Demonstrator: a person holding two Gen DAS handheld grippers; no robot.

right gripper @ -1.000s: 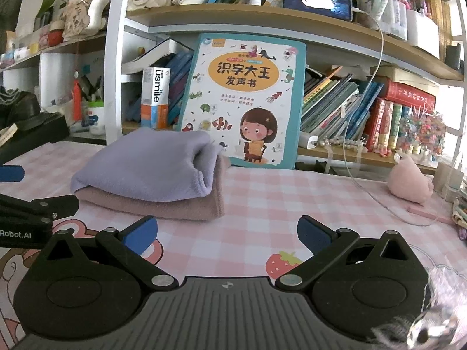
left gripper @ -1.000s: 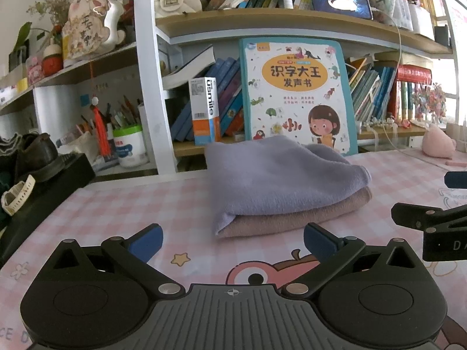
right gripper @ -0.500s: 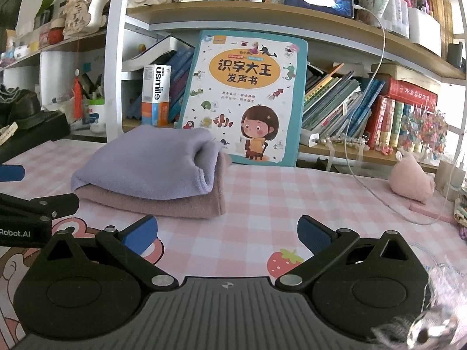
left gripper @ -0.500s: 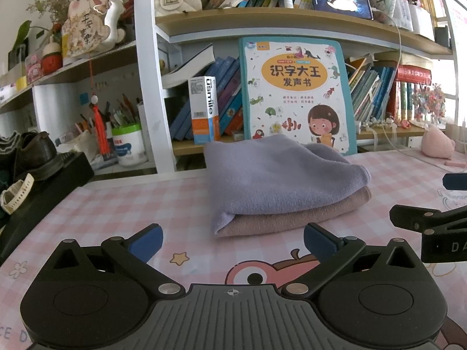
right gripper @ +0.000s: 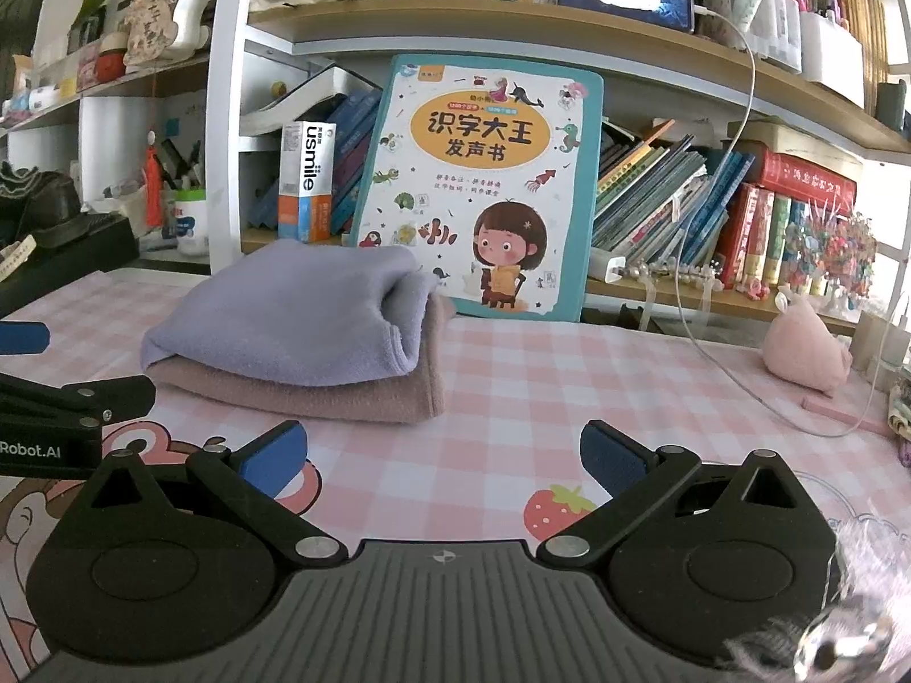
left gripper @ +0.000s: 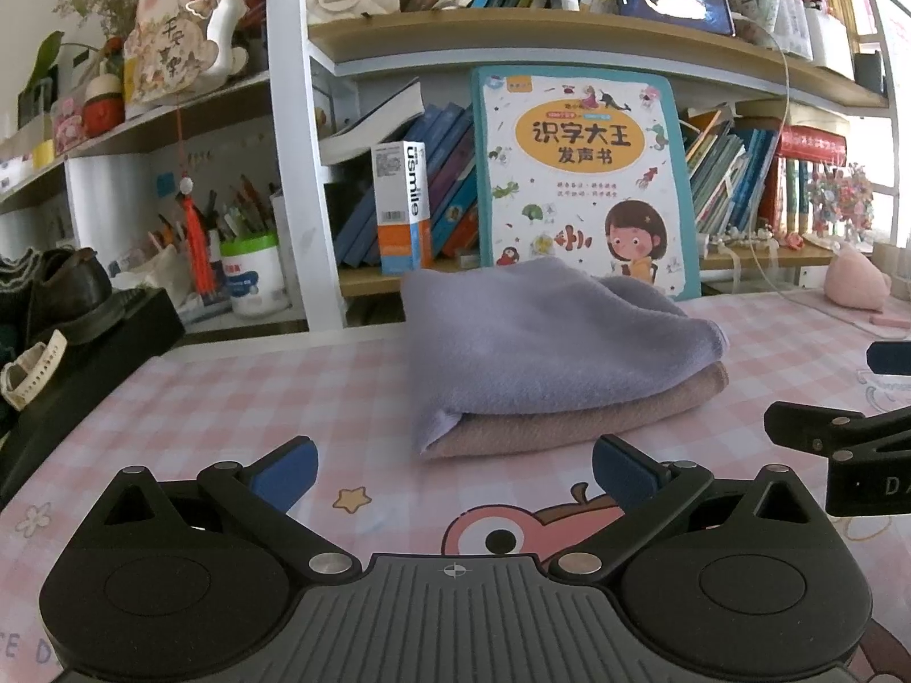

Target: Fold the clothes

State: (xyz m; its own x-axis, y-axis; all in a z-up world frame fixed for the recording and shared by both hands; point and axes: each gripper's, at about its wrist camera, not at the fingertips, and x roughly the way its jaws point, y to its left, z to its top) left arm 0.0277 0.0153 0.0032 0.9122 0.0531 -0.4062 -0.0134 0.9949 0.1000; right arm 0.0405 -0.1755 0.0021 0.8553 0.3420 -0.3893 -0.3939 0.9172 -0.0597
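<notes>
A folded lilac cloth [left gripper: 541, 336] [right gripper: 296, 319] lies on top of a folded dusty-pink cloth [left gripper: 569, 421] [right gripper: 319, 395], stacked on the pink checked table [left gripper: 256, 398] [right gripper: 569, 375]. My left gripper [left gripper: 455, 469] is open just short of the stack's front edge, nothing between its blue pads. My right gripper [right gripper: 444, 455] is open too, empty, in front of the stack's right end. Each view catches the other gripper's fingers [left gripper: 825, 427] [right gripper: 74, 398] at its edge.
A large children's book [left gripper: 586, 182] [right gripper: 484, 188] leans on the shelf behind the stack. A pink plush toy [right gripper: 805, 341] and a white cable [right gripper: 729, 364] lie at the right. A black box with a shoe [left gripper: 68, 307] stands at the left.
Both views have risen or tilted very slightly; the stack sits a touch lower in frame. The cloths and both grippers' openings are unchanged.
</notes>
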